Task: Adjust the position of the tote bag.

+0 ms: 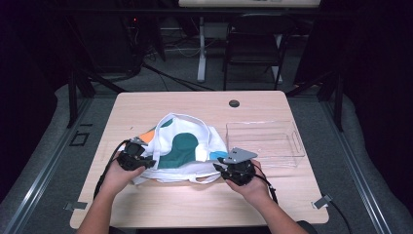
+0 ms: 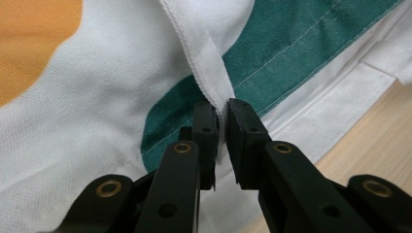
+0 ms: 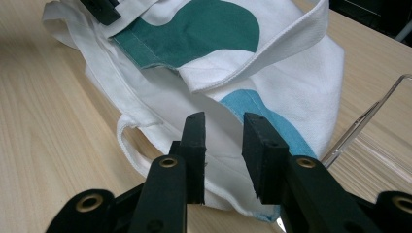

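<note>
the white tote bag (image 1: 182, 153), printed with green, orange and blue patches, lies crumpled near the front middle of the wooden surface (image 1: 195, 204), its handles loose and its body bunched rather than flat. a clear plastic bin (image 1: 265, 141) stands just beside it on the right, with nothing in it.

the left gripper (image 2: 221, 119) has its jaws pinched down on a white strap (image 2: 209, 73) of the bag, the webbing squeezed between the 2 pads, so a hold on that side is made. the right gripper (image 3: 223, 141) stands partly open at the bag's near right corner, over the white cloth by the blue patch (image 3: 265, 121); its pads do not press on anything yet.

by my reading the work is at an early stage: 1 grip is secured, the 2nd is about to be taken, and any straightening, folding or moving of the bag toward the bin is not yet done.
</note>
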A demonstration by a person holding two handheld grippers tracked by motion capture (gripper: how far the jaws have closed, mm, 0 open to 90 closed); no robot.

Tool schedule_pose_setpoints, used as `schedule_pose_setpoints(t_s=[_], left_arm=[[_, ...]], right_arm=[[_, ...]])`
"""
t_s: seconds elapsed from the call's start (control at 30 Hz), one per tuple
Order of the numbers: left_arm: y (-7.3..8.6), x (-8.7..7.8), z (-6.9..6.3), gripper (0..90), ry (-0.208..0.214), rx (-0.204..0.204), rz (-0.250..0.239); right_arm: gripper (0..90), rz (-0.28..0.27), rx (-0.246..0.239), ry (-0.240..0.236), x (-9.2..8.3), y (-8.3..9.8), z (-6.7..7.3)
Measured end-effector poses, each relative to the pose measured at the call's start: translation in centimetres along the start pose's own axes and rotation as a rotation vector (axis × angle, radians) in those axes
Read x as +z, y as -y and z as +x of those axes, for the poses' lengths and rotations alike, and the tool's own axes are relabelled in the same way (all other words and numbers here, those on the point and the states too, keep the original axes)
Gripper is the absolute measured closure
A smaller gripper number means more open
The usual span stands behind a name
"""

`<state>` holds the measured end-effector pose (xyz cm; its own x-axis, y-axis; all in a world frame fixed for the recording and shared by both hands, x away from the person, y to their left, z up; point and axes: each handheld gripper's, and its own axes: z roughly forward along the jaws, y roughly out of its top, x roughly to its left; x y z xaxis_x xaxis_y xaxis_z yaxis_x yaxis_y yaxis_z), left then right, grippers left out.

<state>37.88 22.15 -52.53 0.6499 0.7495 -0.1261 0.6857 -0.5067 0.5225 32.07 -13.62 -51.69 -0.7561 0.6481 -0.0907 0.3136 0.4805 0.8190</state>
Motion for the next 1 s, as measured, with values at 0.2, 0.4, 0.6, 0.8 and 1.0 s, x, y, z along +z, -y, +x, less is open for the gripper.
schedule_pose_setpoints(t_s=[0.2,0.4,0.6,0.8,1.0], left_arm=[[-0.09,-0.11,-0.24,82.7,0.016,0.015,-0.001],[-0.14,0.06,-0.41,81.2,0.027,0.027,0.004],[-0.18,0.29,-0.67,81.5,0.019,0.041,0.008],[-0.22,0.29,-0.74,83.7,0.016,0.059,0.021],[-0.25,0.21,-0.78,86.0,0.010,0.060,0.019]], right_arm=[[70.8,0.000,0.000,-0.001,0.06,0.02,0.05],[70.8,-0.001,-0.002,-0.002,0.08,0.03,0.05],[70.8,-0.006,-0.002,-0.005,0.12,0.05,0.07],[70.7,-0.002,-0.008,-0.007,0.15,0.04,0.14],[70.8,-0.001,-0.008,-0.009,0.17,0.06,0.14]])
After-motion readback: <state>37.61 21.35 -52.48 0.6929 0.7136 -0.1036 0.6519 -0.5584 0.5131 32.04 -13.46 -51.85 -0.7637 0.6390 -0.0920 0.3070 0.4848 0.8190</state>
